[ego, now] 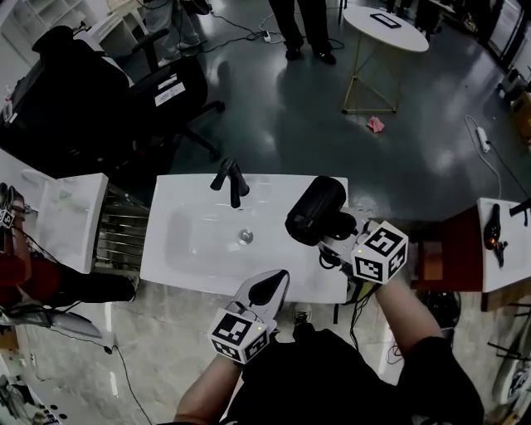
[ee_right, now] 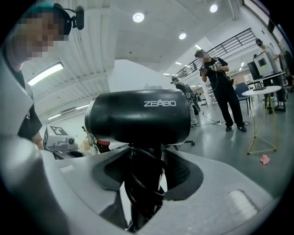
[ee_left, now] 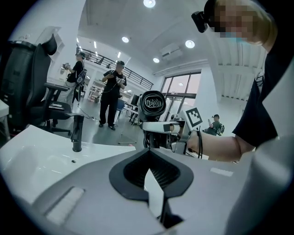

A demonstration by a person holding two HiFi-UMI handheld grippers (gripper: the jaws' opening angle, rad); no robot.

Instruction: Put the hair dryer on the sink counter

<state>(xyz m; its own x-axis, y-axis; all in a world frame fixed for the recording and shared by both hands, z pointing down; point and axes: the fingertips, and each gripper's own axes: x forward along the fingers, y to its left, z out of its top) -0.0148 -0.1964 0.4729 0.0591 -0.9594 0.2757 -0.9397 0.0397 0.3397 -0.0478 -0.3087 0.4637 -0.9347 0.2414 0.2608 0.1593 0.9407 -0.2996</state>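
A black hair dryer (ego: 315, 209) hangs over the right end of the white sink counter (ego: 191, 270), just right of the basin. My right gripper (ego: 333, 237) is shut on its handle, which has the black cord wrapped around it. In the right gripper view the dryer's barrel (ee_right: 138, 117) stands upright above the jaws (ee_right: 144, 183). My left gripper (ego: 272, 288) sits at the counter's front edge, shut and holding nothing. The left gripper view looks past its closed jaws (ee_left: 154, 183) at the dryer's round end (ee_left: 152, 104) and the counter (ee_left: 27, 151).
A black faucet (ego: 231, 183) stands behind the basin, with the drain (ego: 246, 236) at its middle. A black office chair (ego: 158, 91) and a round white table (ego: 386, 29) stand beyond. People stand at the far side (ego: 303, 25). White side tables flank the sink (ego: 70, 216) (ego: 502, 249).
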